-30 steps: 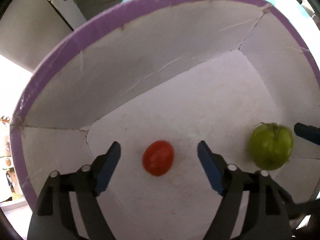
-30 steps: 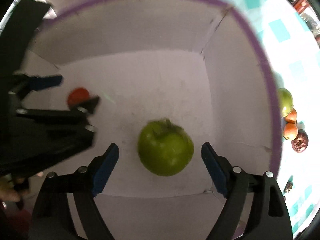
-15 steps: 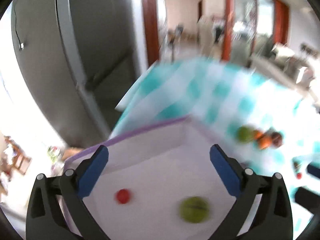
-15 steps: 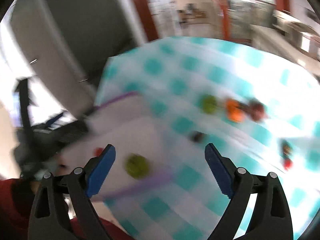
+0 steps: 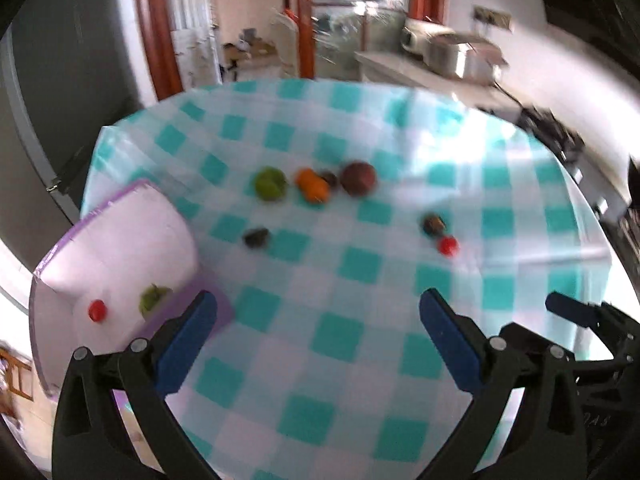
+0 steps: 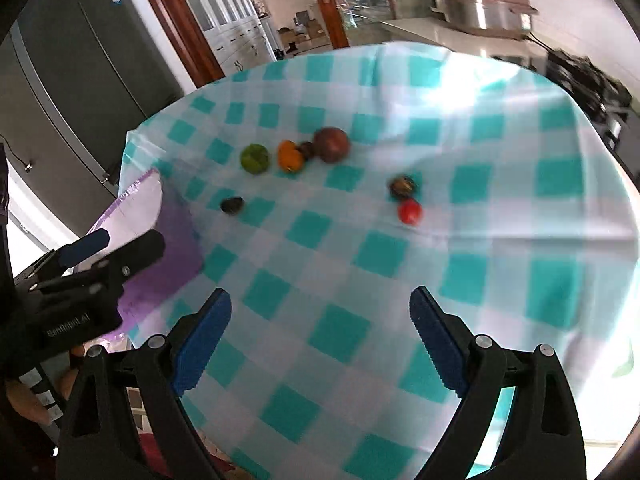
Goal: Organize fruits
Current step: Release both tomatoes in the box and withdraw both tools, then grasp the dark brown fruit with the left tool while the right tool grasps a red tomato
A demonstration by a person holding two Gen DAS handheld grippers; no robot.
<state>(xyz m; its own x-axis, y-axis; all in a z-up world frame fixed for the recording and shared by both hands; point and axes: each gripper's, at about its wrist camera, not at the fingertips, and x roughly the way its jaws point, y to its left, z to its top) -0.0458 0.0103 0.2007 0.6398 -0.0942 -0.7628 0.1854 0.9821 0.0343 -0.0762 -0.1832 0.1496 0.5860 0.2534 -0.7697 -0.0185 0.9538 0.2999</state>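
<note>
Grey fridge stands behind checked tablecloth.

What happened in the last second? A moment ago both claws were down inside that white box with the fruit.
Both grippers let go and pulled back out of the white box. The left gripper left the small red fruit in it, the right gripper the green apple. Their jaws have just been opening and now stand wide and empty over the checked tablecloth. The fruits on the cloth look unmoved.

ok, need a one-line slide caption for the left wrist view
Left gripper open above the checkered tablecloth; two fruits in the purple-rimmed box, seven loose.
</note>
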